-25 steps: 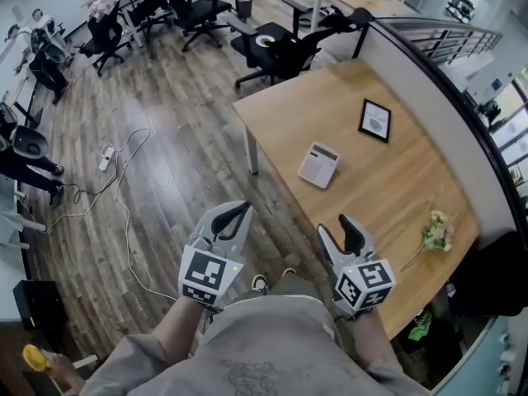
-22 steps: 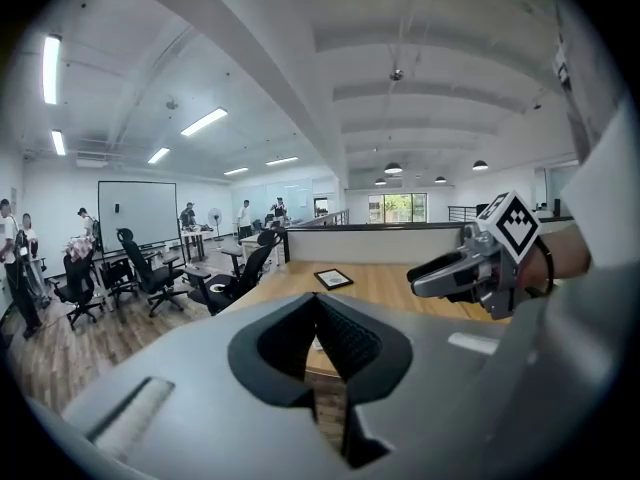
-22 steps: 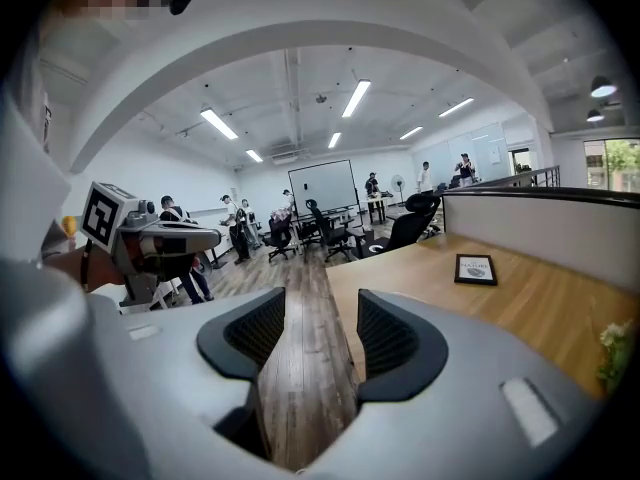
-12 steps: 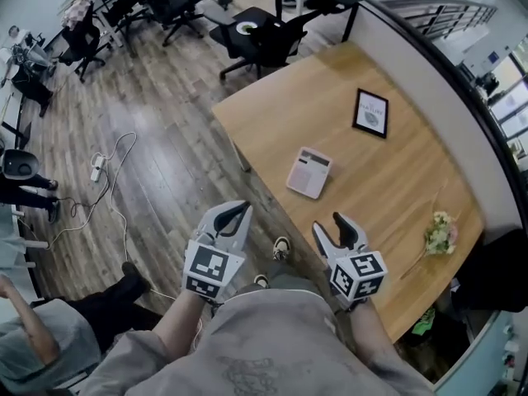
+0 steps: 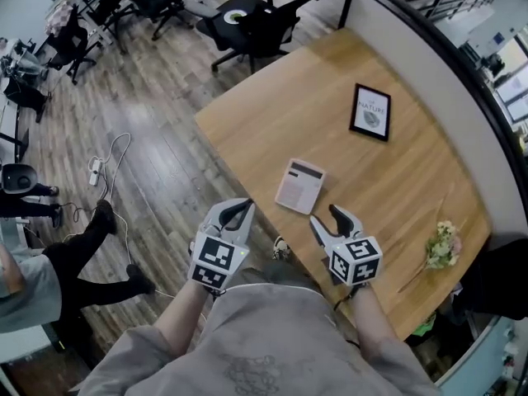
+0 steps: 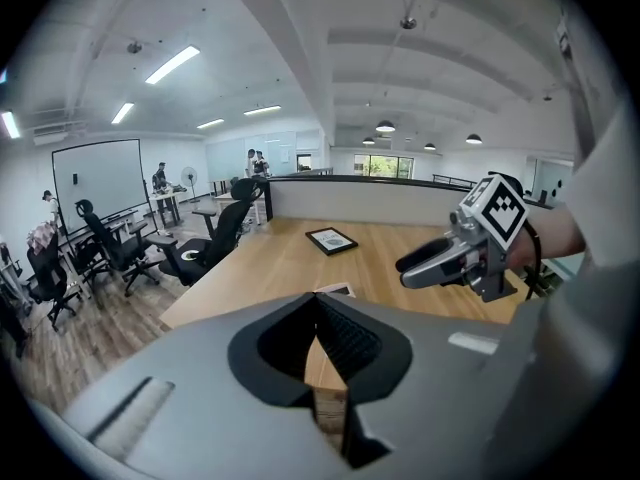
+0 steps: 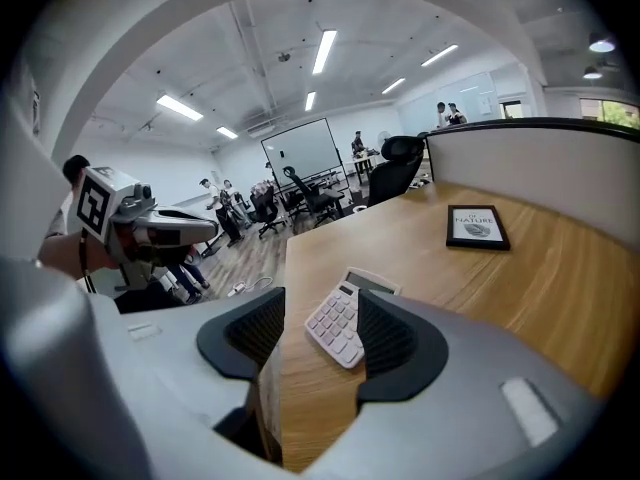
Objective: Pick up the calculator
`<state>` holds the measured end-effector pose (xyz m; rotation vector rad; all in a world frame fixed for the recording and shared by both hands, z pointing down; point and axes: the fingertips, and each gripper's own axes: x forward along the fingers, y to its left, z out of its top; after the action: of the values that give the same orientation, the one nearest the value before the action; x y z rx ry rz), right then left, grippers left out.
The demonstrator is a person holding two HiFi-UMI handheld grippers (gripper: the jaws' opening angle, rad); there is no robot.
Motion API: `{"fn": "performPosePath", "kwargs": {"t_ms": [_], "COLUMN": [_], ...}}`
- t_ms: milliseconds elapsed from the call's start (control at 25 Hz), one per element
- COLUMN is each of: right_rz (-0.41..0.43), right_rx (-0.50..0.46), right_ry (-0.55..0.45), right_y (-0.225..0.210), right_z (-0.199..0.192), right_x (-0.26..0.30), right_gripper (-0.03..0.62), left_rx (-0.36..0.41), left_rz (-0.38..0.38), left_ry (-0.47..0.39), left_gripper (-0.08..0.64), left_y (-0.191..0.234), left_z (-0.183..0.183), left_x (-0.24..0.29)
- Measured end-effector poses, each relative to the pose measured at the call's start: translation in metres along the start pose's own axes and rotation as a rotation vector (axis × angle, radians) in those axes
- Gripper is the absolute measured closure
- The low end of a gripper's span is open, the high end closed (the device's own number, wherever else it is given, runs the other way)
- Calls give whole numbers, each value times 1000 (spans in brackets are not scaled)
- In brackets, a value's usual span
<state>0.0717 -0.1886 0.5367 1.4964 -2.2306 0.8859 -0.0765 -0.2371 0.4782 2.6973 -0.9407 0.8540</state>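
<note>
Two grippers are in your hands, both held low in front of your body in the head view. Your right gripper (image 5: 324,216) has its jaws spread, with nothing clamped. In the right gripper view the calculator (image 7: 340,323) shows in the gap between the two black pads, but it lies beyond the tips and neither pad touches it. Your left gripper (image 5: 239,209) has its jaw tips pressed together, with nothing between them. It hangs over the wooden floor (image 5: 157,139), just off the near edge of the desk (image 5: 280,110). Each gripper carries its marker cube at the rear, the left one (image 5: 216,256) and the right one (image 5: 355,261).

The white calculator lies flat near the desk's front edge, keys up and display away from you, just ahead of the right gripper and apart from it. Farther along the desk, well apart from the calculator, a black picture frame (image 5: 370,112) lies flat. A small sprig of pale flowers (image 5: 442,246) rests to your right, near the partition (image 5: 429,64) that runs along the far side. Black office chairs (image 5: 247,23) stand past the desk's far end. On the floor to your left lie a white power strip (image 5: 96,171) and its trailing cable, with a person's dark-trousered legs (image 5: 82,262) nearby.
</note>
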Motion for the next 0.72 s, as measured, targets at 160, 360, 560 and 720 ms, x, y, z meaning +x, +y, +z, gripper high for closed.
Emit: {"fn": "performPosePath", "kwargs": {"t_ms": [160, 360, 560, 720], "right_rz": [26, 35, 31, 37], "right_rx": [-9, 24, 67, 88], "right_ry": [25, 48, 73, 90], "right_y": [-21, -45, -71, -83], "right_z": [4, 3, -2, -1], "right_x": [21, 45, 70, 90], "right_gripper": [380, 380, 380, 380], "left_rx": [14, 33, 58, 70], "left_rz": [-23, -50, -88, -124], "left_ry": [37, 83, 115, 143], "left_gripper": [558, 558, 558, 558], "left_y": [2, 7, 12, 17], "left_z": [-1, -4, -6, -11], "left_x": [31, 59, 85, 101]}}
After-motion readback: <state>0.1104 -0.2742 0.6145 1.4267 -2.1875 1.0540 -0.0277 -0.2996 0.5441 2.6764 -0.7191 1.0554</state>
